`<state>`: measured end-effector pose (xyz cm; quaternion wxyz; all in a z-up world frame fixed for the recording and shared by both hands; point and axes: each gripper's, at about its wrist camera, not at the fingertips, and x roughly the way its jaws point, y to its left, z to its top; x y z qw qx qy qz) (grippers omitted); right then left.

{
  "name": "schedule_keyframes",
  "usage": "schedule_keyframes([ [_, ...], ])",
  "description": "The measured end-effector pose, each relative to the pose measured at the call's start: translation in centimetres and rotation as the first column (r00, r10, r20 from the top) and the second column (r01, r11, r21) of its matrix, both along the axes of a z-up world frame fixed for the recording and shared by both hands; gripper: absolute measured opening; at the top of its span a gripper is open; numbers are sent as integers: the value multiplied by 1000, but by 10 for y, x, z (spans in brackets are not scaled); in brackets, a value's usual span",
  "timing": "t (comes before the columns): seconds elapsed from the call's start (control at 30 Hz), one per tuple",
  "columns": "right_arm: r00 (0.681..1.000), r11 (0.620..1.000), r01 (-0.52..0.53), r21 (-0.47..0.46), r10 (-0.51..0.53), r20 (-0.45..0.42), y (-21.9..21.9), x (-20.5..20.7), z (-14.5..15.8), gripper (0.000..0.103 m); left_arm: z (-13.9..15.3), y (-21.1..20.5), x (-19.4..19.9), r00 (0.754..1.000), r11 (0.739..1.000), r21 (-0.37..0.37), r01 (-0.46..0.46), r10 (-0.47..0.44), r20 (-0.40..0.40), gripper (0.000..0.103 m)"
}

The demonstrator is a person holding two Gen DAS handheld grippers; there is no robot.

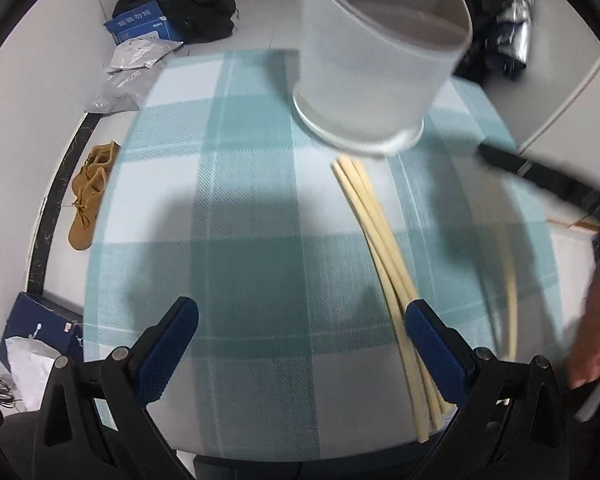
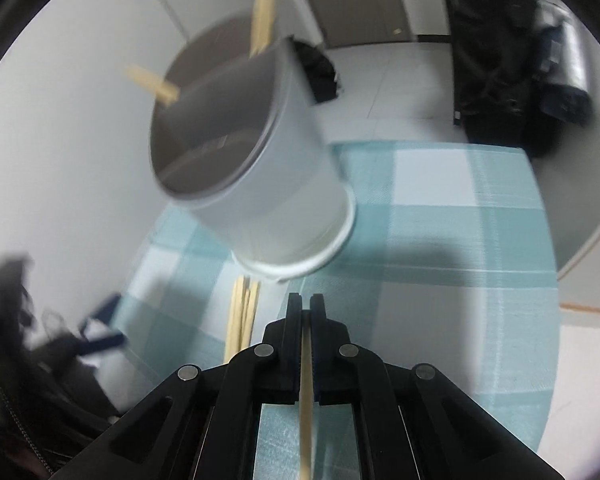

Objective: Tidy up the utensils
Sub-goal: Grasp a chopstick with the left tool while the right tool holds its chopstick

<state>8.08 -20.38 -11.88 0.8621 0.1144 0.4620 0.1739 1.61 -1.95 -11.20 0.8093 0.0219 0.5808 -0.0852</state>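
A white utensil holder [image 1: 376, 64] stands on the blue checked cloth [image 1: 240, 200]; it also shows in the right wrist view [image 2: 268, 184], with a few chopsticks [image 2: 262, 20] standing in it. A bundle of pale chopsticks [image 1: 384, 248] lies on the cloth in front of the holder, also visible in the right wrist view [image 2: 242, 316]. My left gripper [image 1: 300, 344] is open above the cloth, its right finger beside the bundle. My right gripper [image 2: 306, 304] is shut on a single chopstick [image 2: 306, 392], just in front of the holder's base; it shows blurred in the left wrist view [image 1: 540, 176].
On the floor to the left lie a tan shoe [image 1: 88, 196], plastic bags [image 1: 136, 60], a blue box [image 1: 144, 28] and a black bag [image 1: 196, 4]. Dark bags [image 2: 512, 80] stand at the far right. The table edge [image 1: 112, 216] runs close by on the left.
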Motion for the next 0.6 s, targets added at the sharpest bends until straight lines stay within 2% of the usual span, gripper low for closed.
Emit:
schedule_keyframes([
  [0.13,998,997,64,35,-64,-3,-28,1,7,3,-3,-3,-1,1000,1000,23,15,-14,-14,102],
  [0.27,995,993,94,70,-96,16,-42,-21,16,3,-5,-6,6,999,1000,9,16,-15,-47,102],
  [0.37,994,992,101,79,-105,42,-45,-34,30,3,-9,-11,7,998,998,53,39,-36,-53,102],
  [0.6,991,989,119,91,-125,57,-52,-34,34,3,-16,-3,13,996,998,68,12,-6,-88,102],
])
